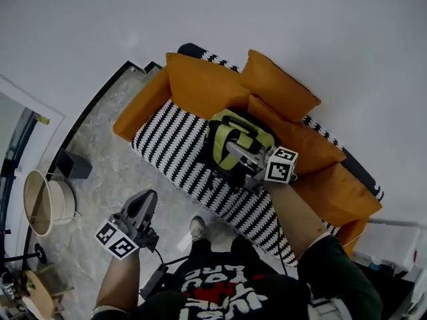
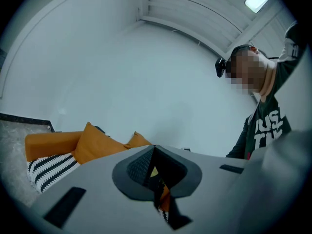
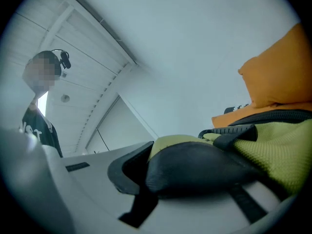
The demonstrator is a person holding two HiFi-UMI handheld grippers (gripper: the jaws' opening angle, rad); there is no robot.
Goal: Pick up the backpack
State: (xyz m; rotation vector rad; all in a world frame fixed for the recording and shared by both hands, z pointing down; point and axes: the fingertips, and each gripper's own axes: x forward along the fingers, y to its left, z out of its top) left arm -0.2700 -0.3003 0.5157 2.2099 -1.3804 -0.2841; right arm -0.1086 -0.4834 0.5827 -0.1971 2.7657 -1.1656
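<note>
Backpack point(image 1: 233, 137), green and black, lies on the striped seat of an orange sofa point(image 1: 175, 145) in the head view, against the orange cushions point(image 1: 200, 85). The right gripper point(image 1: 235, 155) reaches onto it from the front. The left gripper point(image 1: 145, 203) hangs well apart from it, low over the marble floor point(image 1: 107, 172), near a round basket point(image 1: 45, 203). The black shirt point(image 1: 220, 292) carries red and white lettering, upside down and too broken to read.

In the left gripper view the jaws are drawn together with nothing between them; behind them are the sofa and a cushion. White letters on the shirt are partly cut off.

In the right gripper view the jaws are clamped on the backpack's black padded handle point(image 3: 200, 172), with the green mesh body just behind and an orange cushion beyond it.
</note>
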